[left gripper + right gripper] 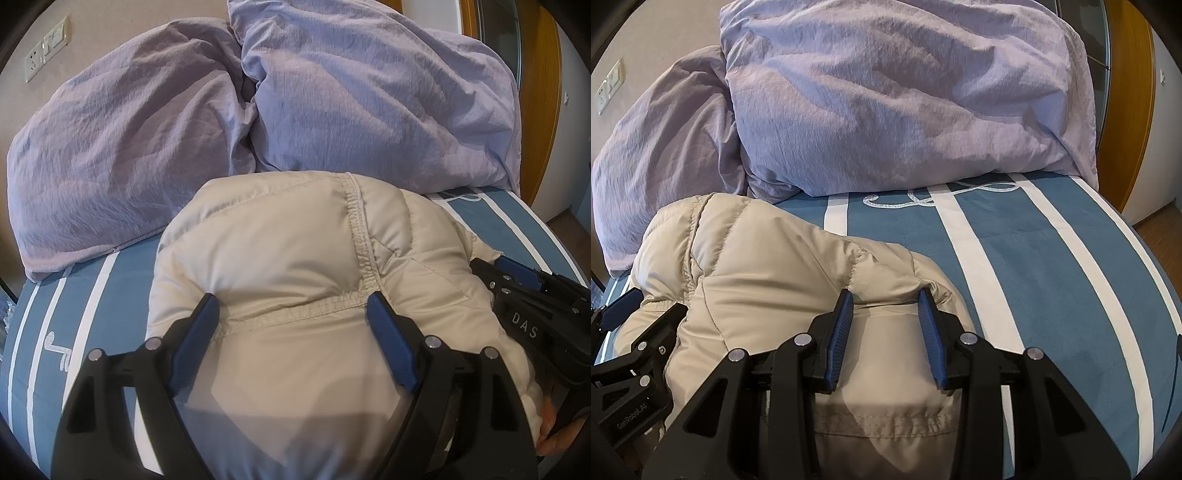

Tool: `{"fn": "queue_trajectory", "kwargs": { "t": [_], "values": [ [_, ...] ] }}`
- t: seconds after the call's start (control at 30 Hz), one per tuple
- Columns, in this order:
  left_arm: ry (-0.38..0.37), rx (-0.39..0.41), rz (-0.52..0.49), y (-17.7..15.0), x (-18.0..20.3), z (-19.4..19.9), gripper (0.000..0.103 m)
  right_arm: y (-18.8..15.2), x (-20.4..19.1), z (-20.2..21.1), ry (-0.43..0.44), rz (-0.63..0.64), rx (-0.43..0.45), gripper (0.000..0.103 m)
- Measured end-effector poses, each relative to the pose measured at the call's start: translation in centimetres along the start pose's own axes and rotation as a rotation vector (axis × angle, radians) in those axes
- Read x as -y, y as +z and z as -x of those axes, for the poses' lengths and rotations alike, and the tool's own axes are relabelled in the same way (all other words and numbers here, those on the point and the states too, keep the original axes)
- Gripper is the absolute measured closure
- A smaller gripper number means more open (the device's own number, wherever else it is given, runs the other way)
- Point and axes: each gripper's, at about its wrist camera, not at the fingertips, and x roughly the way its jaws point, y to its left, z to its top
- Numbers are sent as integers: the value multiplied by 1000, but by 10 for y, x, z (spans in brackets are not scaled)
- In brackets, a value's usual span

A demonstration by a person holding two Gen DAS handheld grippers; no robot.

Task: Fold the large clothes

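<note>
A beige puffy jacket (288, 258) lies bunched on the blue bed with white stripes (55, 332); it also shows in the right wrist view (768, 273). My left gripper (291, 302) is wide open, its blue fingers resting over the jacket's stitched seam. My right gripper (886, 299) is partly open, its fingers on either side of a fold at the jacket's right edge, not clamped. The right gripper also shows at the right of the left wrist view (524, 291); the left one shows at the left of the right wrist view (624, 314).
Two lilac pillows (122, 147) (905, 99) lean against the wall behind the jacket. Striped bed sheet (1052, 277) lies to the right. A wooden door frame (1126, 92) and floor are at the far right. A wall socket (46, 48) is at top left.
</note>
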Motion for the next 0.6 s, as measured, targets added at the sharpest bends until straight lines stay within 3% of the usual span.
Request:
{"fn": "queue_trajectory", "kwargs": {
  "t": [0.6],
  "values": [
    [18, -34, -19, 5, -1, 4, 20, -1, -2, -1, -27, 14, -27, 64]
  ]
}}
